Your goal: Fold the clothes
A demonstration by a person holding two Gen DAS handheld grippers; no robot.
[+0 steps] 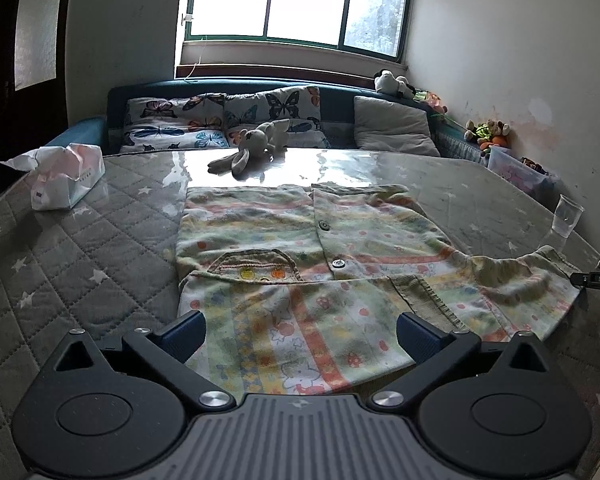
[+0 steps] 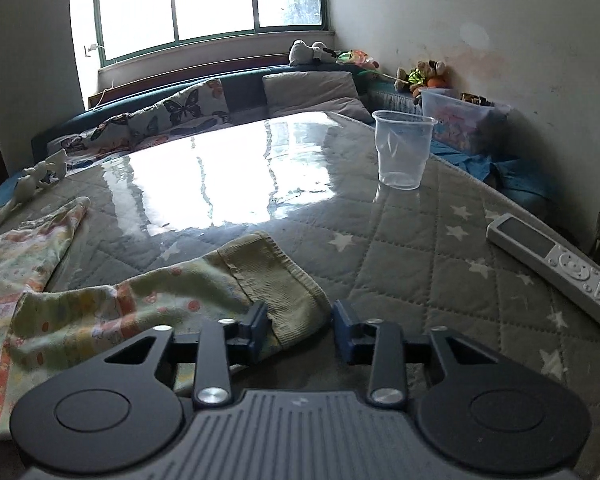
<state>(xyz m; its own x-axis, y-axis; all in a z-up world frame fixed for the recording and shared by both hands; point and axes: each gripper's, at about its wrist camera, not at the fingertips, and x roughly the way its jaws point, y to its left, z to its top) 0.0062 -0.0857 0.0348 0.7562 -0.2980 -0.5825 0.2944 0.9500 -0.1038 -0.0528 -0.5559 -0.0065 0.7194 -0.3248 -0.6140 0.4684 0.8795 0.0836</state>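
Shirt (image 1: 300, 264) lies between tissue pack (image 1: 66, 178) and cup (image 2: 402, 152).

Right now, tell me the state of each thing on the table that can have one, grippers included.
Shirt: spread flat, buttoned, one sleeve stretched out sideways.
Sleeve cuff: lying between the right gripper's fingers, not clamped.
Left gripper: wide open above the hem.
Right gripper: partly open.
Plastic cup: upright, empty.
Tissue pack: opened.
Remote: lying face up.

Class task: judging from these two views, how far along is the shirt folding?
Done: the shirt lies flat and buttoned, one sleeve folded across it. In hand: the right hand-held gripper straddles the outstretched sleeve cuff; left hand-held gripper is open over the hem. Left: remaining folds.
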